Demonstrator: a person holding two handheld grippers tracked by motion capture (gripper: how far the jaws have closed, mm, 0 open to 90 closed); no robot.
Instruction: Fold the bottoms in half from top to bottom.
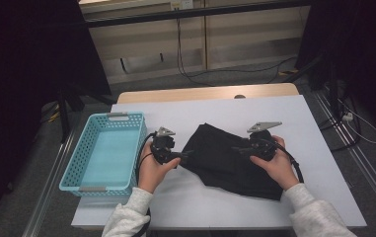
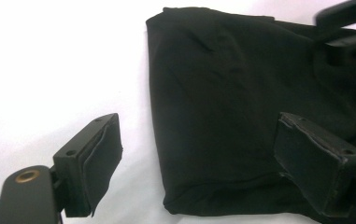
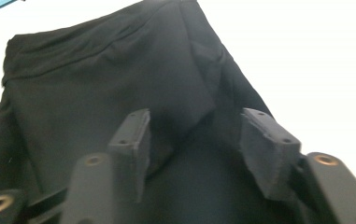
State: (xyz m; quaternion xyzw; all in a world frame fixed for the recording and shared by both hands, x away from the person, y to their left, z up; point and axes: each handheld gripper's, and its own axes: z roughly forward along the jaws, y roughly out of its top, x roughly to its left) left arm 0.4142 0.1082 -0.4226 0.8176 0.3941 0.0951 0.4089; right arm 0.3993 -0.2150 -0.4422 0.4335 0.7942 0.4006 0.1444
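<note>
My left gripper [image 2: 199, 158] gapes wide around the black cloth's [image 2: 241, 107] edge; my right gripper [image 3: 194, 149] stands half-open over a fold, gripping nothing.

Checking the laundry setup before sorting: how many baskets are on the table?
1: a turquoise basket at the table's left edge, beside the left gripper. Nothing seems to hide another.
</note>
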